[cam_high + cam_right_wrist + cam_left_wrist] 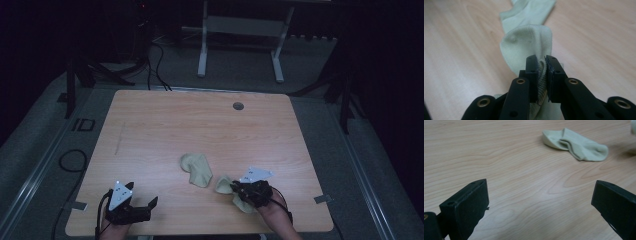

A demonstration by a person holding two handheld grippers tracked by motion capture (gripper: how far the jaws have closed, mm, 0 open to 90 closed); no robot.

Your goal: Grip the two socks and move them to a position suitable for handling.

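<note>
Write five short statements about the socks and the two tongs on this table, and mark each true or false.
1. The right tongs are shut on a pale green sock. True.
2. The left tongs also grip a sock. False: their jaws stand wide apart over bare table, with nothing between them.
3. A second sock lies loose near the middle of the table. True.
4. The two socks are dark blue. False: both are pale green.
5. The loose sock is draped over the left tongs. False: it lies flat on the wood, well apart from them.
</note>
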